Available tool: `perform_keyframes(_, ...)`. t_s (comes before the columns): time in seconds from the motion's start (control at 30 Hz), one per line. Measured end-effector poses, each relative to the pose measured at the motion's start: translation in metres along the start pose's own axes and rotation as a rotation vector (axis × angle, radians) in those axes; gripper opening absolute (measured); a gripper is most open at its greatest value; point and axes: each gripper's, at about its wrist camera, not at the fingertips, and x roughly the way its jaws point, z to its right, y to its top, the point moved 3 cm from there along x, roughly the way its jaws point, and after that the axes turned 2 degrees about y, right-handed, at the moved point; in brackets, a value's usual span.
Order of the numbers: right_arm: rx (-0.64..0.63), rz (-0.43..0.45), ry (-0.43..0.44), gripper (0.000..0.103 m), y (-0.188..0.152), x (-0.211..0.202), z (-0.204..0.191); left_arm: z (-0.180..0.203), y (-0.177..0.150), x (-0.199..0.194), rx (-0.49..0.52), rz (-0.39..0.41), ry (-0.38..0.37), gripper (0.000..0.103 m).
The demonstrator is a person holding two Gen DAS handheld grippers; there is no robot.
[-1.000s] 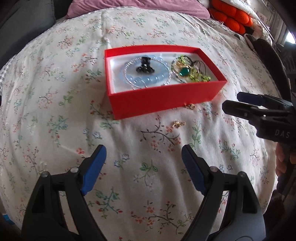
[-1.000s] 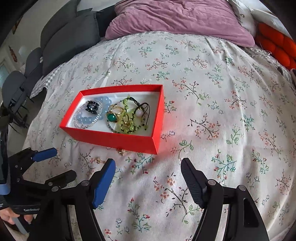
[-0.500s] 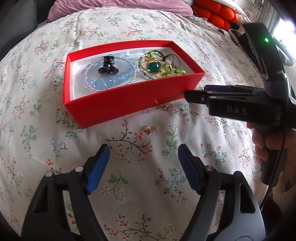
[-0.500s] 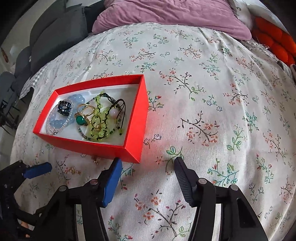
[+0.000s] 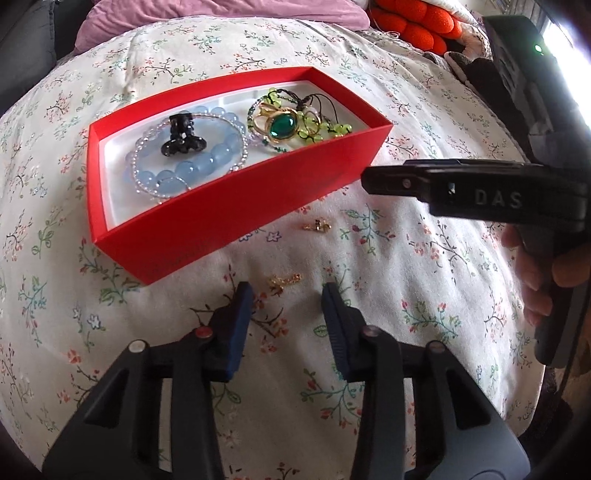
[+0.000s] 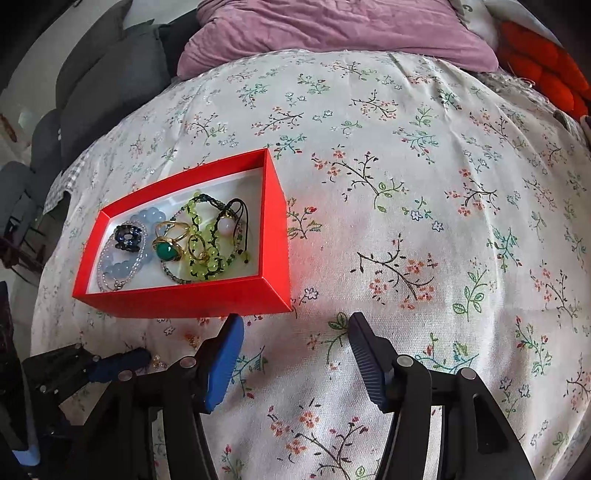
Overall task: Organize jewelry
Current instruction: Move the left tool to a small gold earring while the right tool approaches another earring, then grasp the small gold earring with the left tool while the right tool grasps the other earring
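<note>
A red box [image 5: 229, 214] [image 6: 207, 295] lies on the floral bedspread. It holds a blue bead bracelet [image 5: 199, 162], a black clip [image 5: 181, 138], a green-stone ring [image 5: 282, 125] [image 6: 166, 251] and green beads [image 6: 207, 254]. Two small gold earrings lie on the cloth in front of the box: one [image 5: 284, 280] just ahead of my left gripper [image 5: 286, 295], which is open around it, another [image 5: 317, 225] farther on. My right gripper [image 6: 293, 325] is open and empty, just right of the box's near corner; it shows side-on in the left wrist view [image 5: 461, 188].
A purple pillow [image 6: 332, 33] and an orange cushion [image 6: 546, 70] lie at the far end of the bed. Dark grey cushions [image 6: 107, 81] stand at the far left. The bedspread [image 6: 443, 184] right of the box is bare.
My left gripper has moved forward to the near earring and its jaws have narrowed. My right gripper has moved in towards the box's right corner.
</note>
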Motion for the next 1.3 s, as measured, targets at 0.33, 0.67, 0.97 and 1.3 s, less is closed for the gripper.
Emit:
perform_keyframes(0.33,-0.041,-0.016,0.023,0.061,-0.01,-0.008,-0.008,0.005,0.002,0.006,0.049,0.025,0.066,0.031)
perform_keyframes(0.67,-0.089,-0.029,0.015,0.061,-0.023,-0.012,-0.013,-0.001,0.0,0.001,0.037,0.029,0.088,0.009)
perform_keyframes(0.97,-0.111,-0.04,0.011,0.061,-0.027,-0.009,-0.014,-0.022,-0.003,-0.011,-0.01,0.044,0.114,0.009)
perform_keyframes(1.3,-0.219,-0.047,0.028,0.064,-0.035,0.004,-0.04,-0.04,-0.009,-0.018,-0.038,0.041,0.119,0.009)
